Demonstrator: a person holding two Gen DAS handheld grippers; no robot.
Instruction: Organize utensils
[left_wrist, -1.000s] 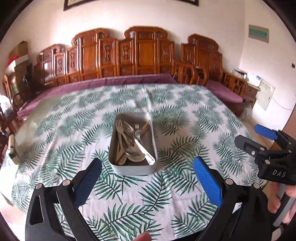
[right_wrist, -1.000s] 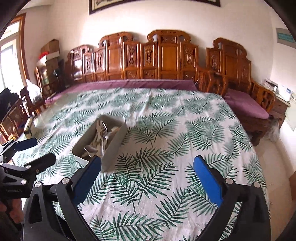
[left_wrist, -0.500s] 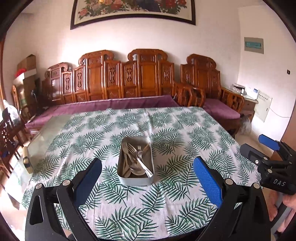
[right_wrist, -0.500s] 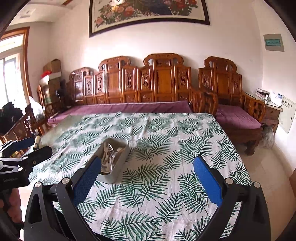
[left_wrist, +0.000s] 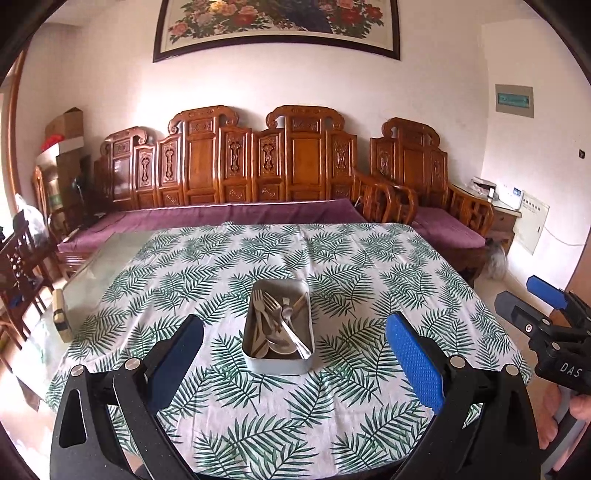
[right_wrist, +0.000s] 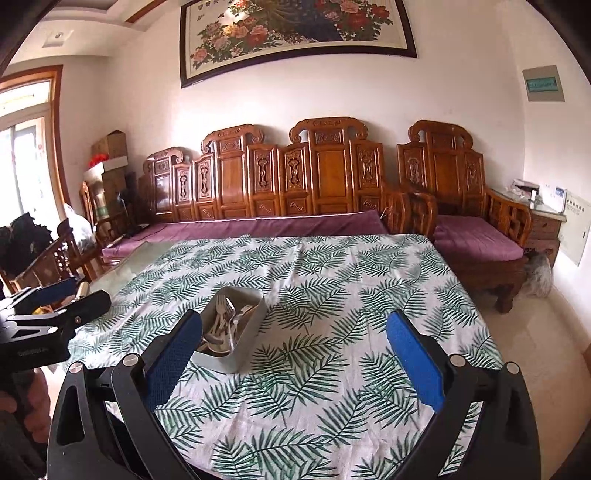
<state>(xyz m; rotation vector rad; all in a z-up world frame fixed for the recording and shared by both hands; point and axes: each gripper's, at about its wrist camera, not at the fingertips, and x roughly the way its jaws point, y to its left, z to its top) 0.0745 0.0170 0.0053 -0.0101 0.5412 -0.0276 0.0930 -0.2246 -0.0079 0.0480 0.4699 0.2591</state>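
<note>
Left view: left gripper (left_wrist: 295, 347) spread wide, holding nothing, raised over the near edge of the leaf-print cloth (left_wrist: 369, 266); the tin (left_wrist: 279, 363) sits mid-cloth just beyond it with forks (left_wrist: 266, 304) and spoons (left_wrist: 280, 345) piled loosely inside, nothing between; carved bench (left_wrist: 258, 162) and flower painting (left_wrist: 277, 22) behind the tin. Right view: right gripper (right_wrist: 293, 349) likewise spread and empty, tin (right_wrist: 245, 345) partly hidden behind its left finger (right_wrist: 173, 360), left gripper (right_wrist: 55, 310) left of the tin, off the cloth.
</note>
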